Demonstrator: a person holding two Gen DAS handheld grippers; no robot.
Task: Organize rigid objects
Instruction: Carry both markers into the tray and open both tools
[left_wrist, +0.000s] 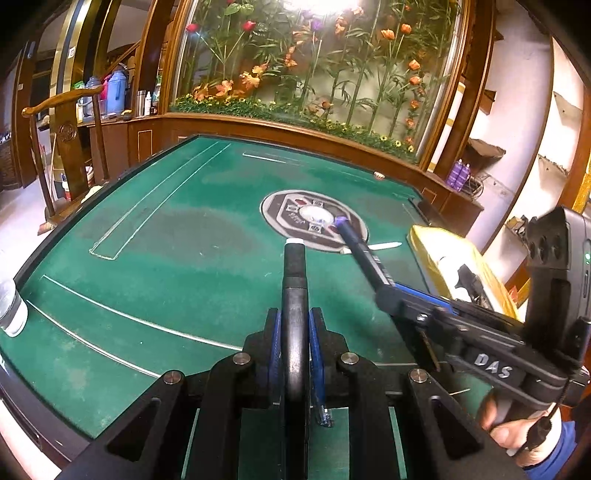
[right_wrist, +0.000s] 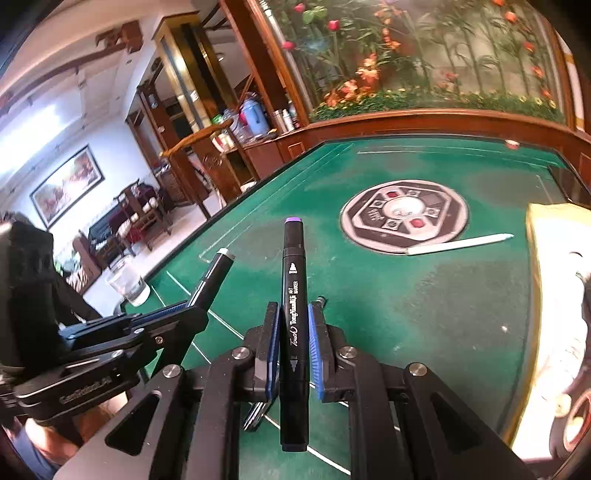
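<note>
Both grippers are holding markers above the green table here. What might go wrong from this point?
1. The left gripper and right gripper are close together, so the purple-capped marker and white-capped marker might knock together.
2. Each marker sticks far past the fingers, so a bump could twist it loose.
3. The glass cup sits near the table's edge and could be tipped.

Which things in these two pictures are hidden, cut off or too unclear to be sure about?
- Yellow box, right wrist view: cut by the right edge; glare washes out its contents.
- Glass jar, left wrist view: cut by the left edge.
- White-capped marker, left wrist view: its rear end is hidden behind the left tongs.
- White pen, left wrist view: partly hidden by the purple-capped marker.
</note>
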